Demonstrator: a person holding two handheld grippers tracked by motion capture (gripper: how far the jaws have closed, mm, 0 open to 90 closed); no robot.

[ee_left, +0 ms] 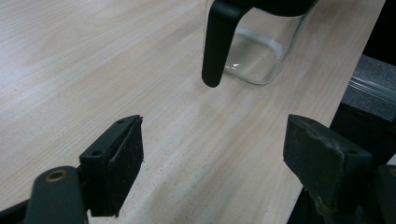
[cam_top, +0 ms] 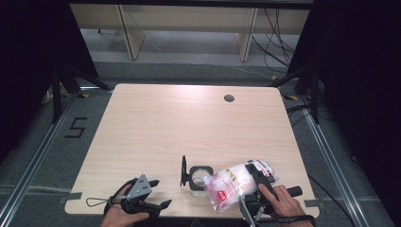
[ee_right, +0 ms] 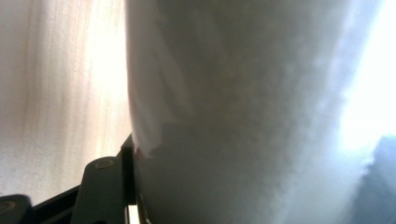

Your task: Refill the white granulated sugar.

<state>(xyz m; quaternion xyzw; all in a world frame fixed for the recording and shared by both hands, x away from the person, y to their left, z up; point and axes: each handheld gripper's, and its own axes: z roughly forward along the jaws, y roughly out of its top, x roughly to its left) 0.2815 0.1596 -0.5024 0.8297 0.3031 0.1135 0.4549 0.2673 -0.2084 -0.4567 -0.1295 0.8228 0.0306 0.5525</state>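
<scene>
1. High view, nearest edge of the table (cam_top: 142,123): the left hand (cam_top: 124,213) holds the left gripper (cam_top: 160,193) low over the wood near the front left corner, and its jaws point to the right, toward the jar.
2. Left gripper view: the two black jaws stand wide apart with only bare wood between them; they hold nothing.
3. High view, front right: the right hand (cam_top: 280,201) holds the right gripper (cam_top: 257,174), and its jaws are closed on a bag (cam_top: 231,185). The bag is white and pink with a red print, and it lies tilted, with its left end at the mouth of the jar.
4. Right gripper view: the bag (ee_right: 243,112) is very close to the camera and blurred; its pale side lies against the left jaw pad.
5. A little farther, between the two grippers, the glass jar (cam_top: 199,176) stands on the table with its black lid (cam_top: 183,171) swung open to the left, standing on edge.
6. Left gripper view: the jar (ee_left: 254,51) is ahead of the jaws, clear glass with a black handle-like part (ee_left: 217,44) hanging down its side.
7. Far side of the table: a round dark hole (cam_top: 229,98) near the back right corner.
</scene>
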